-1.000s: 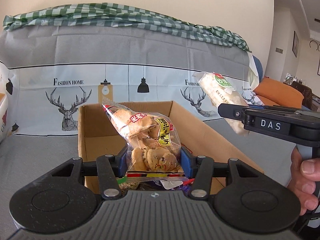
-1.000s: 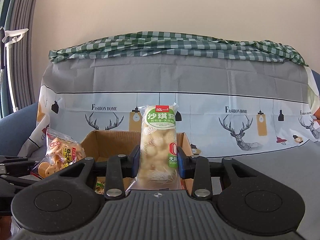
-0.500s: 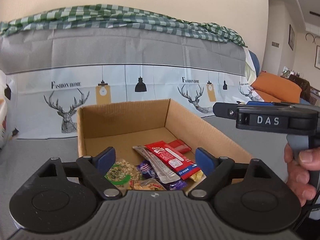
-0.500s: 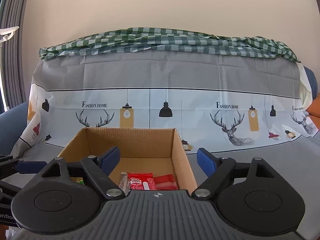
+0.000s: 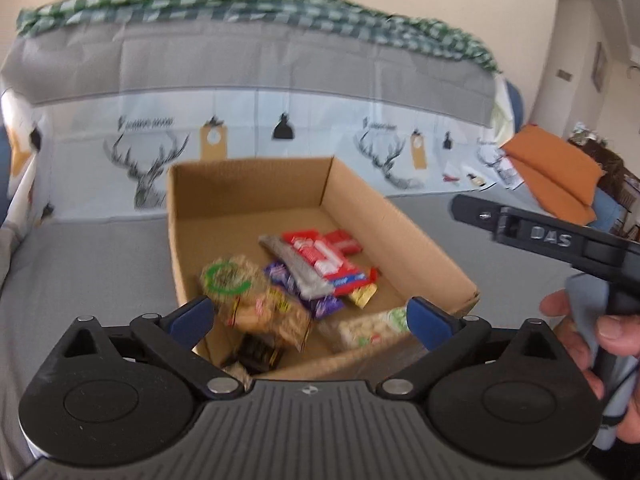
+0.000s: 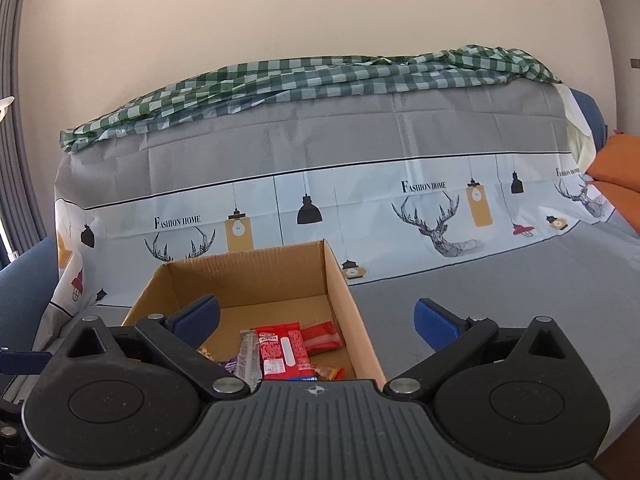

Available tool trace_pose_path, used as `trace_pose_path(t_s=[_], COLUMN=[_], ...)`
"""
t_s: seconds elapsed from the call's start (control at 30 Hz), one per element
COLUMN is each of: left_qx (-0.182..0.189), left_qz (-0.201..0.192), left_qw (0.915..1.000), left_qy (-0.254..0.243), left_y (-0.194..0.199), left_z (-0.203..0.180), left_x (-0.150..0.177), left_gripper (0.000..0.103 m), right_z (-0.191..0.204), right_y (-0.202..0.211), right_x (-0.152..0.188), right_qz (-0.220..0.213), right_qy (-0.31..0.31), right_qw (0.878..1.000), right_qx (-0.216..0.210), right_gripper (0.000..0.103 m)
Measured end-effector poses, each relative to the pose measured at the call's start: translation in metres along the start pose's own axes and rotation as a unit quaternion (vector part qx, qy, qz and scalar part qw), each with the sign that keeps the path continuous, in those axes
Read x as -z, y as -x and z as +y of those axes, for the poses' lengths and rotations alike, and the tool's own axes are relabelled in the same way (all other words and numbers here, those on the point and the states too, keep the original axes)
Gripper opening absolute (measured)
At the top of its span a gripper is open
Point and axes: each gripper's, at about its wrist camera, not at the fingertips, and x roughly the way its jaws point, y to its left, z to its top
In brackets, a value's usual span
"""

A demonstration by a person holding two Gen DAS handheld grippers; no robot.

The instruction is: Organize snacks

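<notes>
Snacks sit in the cardboard box (image 5: 360,216) in front of us, on a grey cloth (image 5: 80,264) with deer and lamp prints. In the left wrist view, blurred, we see a cookie bag (image 5: 256,304) at the near left of the box floor, partly over a round green-labelled pack (image 5: 226,278). Pale puffed-rice bag (image 5: 372,326) lies at the near right, beside our right finger pad. Mid-box: red wrappers (image 5: 320,256), a silvery bar (image 5: 296,268), purple wrappers (image 5: 324,304), a yellow one (image 5: 362,294). A dark pack (image 5: 258,354) sits at the near wall.

Our left gripper (image 5: 308,316) hangs over the near end of the box, jaws opening, spread wide, nothing pinched; the cookie bag and rice bag show between the pads but lie loose on the box floor. Our right gripper (image 6: 316,316) also has jaws opening, spread wide, nothing between the pads; the box's right wall (image 6: 352,320) runs through the gap, and red wrappers show below in the box.

In the left view the right gripper's side shows at the right, apart from the box, with a hand (image 5: 592,344) on its handle. A checked cloth (image 6: 312,76) lies on top of the draped backrest. Orange cushion (image 5: 556,168) far right.
</notes>
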Motion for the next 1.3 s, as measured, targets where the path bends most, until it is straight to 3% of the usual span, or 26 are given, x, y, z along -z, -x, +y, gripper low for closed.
trace_pose_path(t_s=[0.1, 0.2, 0.43, 0.9, 1.3], left_qx=[-0.026, -0.039, -0.053, -0.057, -0.051], left_qz=[0.0, 0.03, 0.029, 0.047, 0.046], left_qw=[0.9995, 0.9987, 0.9981, 0.9961, 0.9967], left_qy=[0.017, 0.013, 0.013, 0.048, 0.045], left_y=[0.0, -0.013, -0.025, -0.03, -0.03], left_z=[-0.002, -0.004, 0.003, 0.017, 0.014], left_x=[0.02, 0.035, 0.031, 0.029, 0.028], left_gripper=[0.102, 0.102, 0.102, 0.102, 0.102], right_z=[0.002, 0.009, 0.02, 0.026, 0.026], right_y=[0.013, 0.016, -0.003, -0.016, -0.018], right_x=[0.007, 0.016, 0.027, 0.032, 0.033], right_qz=[0.016, 0.045, 0.09, 0.112, 0.114], right_qy=[0.006, 0.025, 0.072, 0.076, 0.078], right_qw=[1.0, 0.998, 0.993, 0.991, 0.99], right_qx=[0.013, 0.02, 0.027, 0.019, 0.019], right_gripper=[0.102, 0.102, 0.102, 0.102, 0.102])
